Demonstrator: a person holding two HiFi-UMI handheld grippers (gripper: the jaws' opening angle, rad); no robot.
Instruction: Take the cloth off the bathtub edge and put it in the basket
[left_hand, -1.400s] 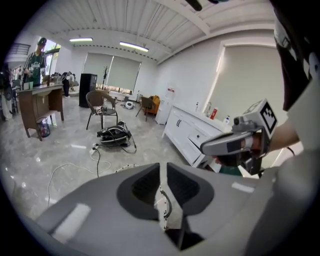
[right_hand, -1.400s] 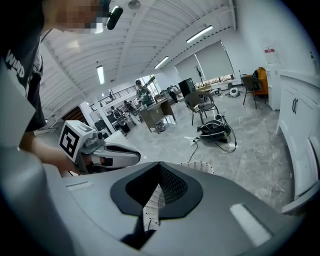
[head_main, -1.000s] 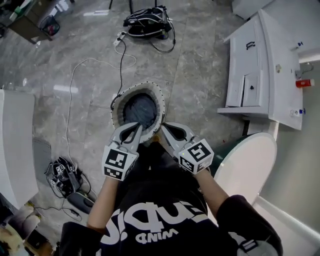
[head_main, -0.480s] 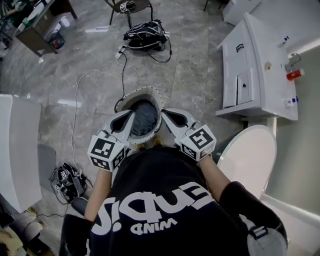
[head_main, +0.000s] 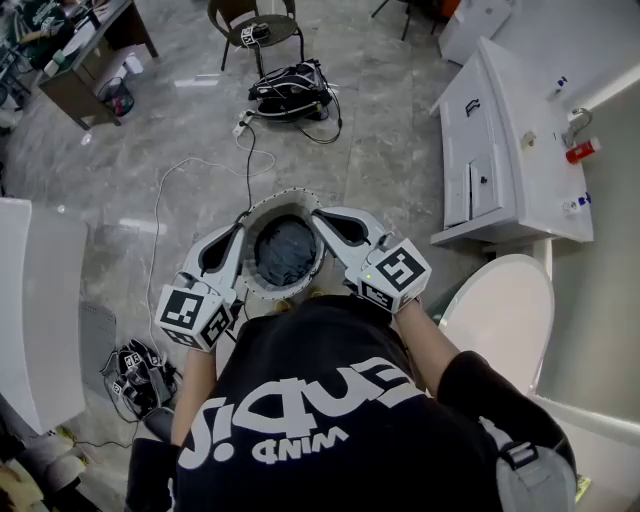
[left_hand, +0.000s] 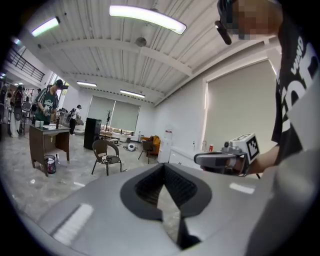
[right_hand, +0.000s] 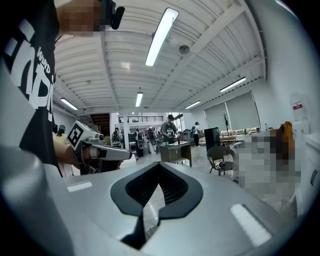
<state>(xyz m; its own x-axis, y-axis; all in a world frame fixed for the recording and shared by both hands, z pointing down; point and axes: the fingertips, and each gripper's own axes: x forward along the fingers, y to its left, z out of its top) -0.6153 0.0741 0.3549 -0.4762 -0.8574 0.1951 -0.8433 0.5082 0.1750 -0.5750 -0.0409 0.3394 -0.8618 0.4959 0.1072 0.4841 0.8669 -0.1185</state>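
Note:
The round woven basket (head_main: 304, 199) stands on the floor in front of the person, with the dark grey cloth (head_main: 286, 250) lying crumpled inside it. My left gripper (head_main: 236, 231) is held above the basket's left rim. Its jaws are shut and nothing is between them (left_hand: 164, 167). Over the basket's right rim my right gripper (head_main: 319, 214) is also shut and empty (right_hand: 159, 165). Both point roughly level into the room. Each shows in the other's view: the right gripper (left_hand: 225, 160) and the left gripper (right_hand: 100, 150).
A white vanity cabinet (head_main: 500, 150) and a toilet lid (head_main: 500, 310) are at the right. The white bathtub edge (head_main: 35, 300) runs along the left. Cables and a black bag (head_main: 295, 80) lie beyond the basket, a cable bundle (head_main: 140, 365) at lower left, a chair (head_main: 250, 20) farther off.
Both grippers have risen and moved apart, from close together over the basket's near rim to either side of it. The cloth stays in the basket.

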